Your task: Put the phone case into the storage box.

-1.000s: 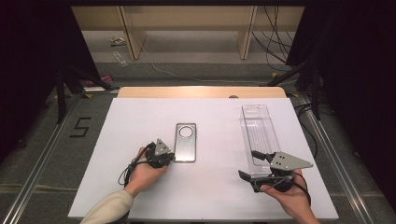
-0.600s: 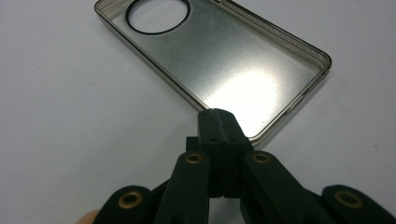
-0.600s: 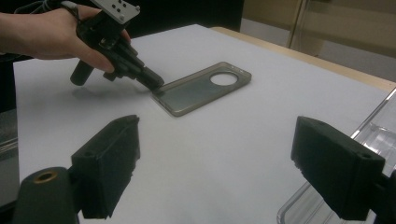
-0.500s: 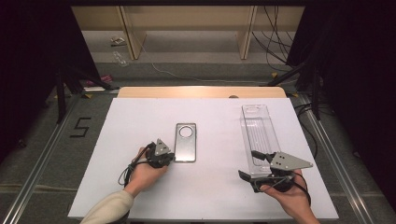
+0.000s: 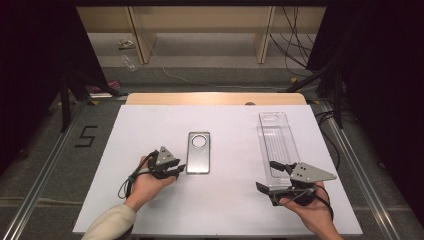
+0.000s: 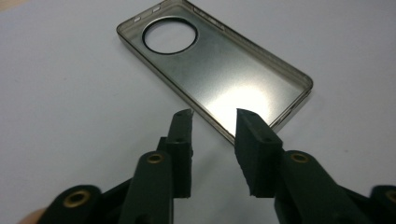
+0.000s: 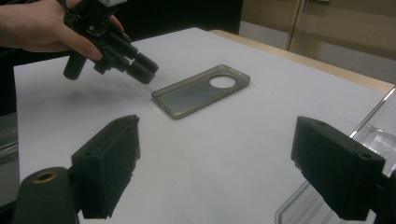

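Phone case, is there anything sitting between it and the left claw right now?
Nothing visible. The left claw is open right at the near long edge of the phone case, with bare white table around it. The clear tray lies off by the right claw.

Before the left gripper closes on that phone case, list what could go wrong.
1. The left gripper straddles only the thin side wall of the phone case, which lies flat on the table; the jaws may slip off or push it away.
2. The right gripper, wide open, sits right by the clear tray and could knock it.
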